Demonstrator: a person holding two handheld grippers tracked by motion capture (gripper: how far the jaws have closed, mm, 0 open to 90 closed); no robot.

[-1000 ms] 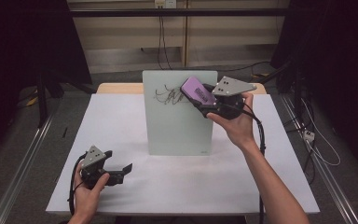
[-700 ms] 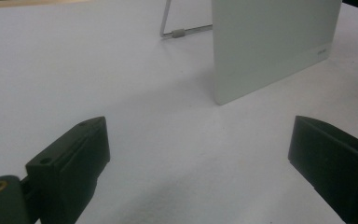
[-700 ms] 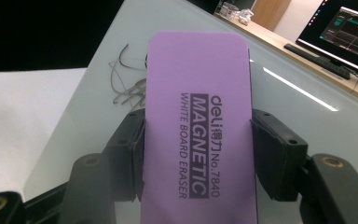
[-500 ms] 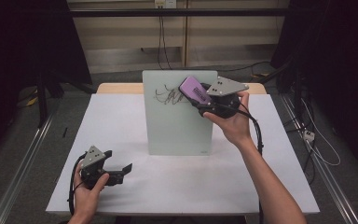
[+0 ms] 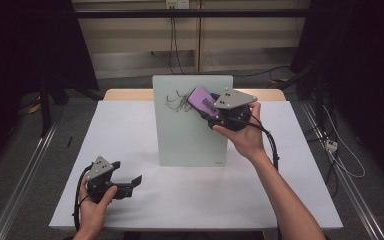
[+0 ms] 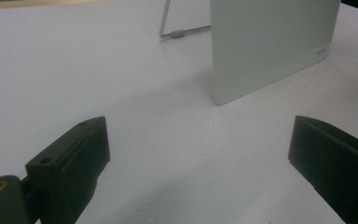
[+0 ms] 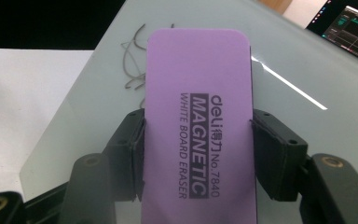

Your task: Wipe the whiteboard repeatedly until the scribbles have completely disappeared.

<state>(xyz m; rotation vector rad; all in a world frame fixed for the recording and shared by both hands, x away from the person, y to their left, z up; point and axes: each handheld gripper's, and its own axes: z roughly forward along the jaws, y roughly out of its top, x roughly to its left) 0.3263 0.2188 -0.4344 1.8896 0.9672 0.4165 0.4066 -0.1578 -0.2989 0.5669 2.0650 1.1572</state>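
the purple eraser point(image 7: 198, 121) hides the board point(image 7: 307, 140) beneath it, its lower end cut off. right tongs point(image 7: 198, 154) clamp its sides beside dark scribbles point(image 7: 133, 60). left tongs point(image 6: 200, 158) gape wide over bare tabletop point(image 6: 74, 70).

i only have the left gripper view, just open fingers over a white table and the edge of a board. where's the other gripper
Observer: The right gripper is up at the whiteboard's top right, held in the person's right hand.
Operator: is it holding anything
Observer: Yes, its fingers are shut on a purple magnetic whiteboard eraser, gripped by its long sides.
Operator: anything on the board to wipe
Observer: Dark scribbles sit near the top edge of the board, just left of the eraser.
Operator: and my left gripper
Observer: The left gripper sits low near the table's front left corner, well apart from the board.
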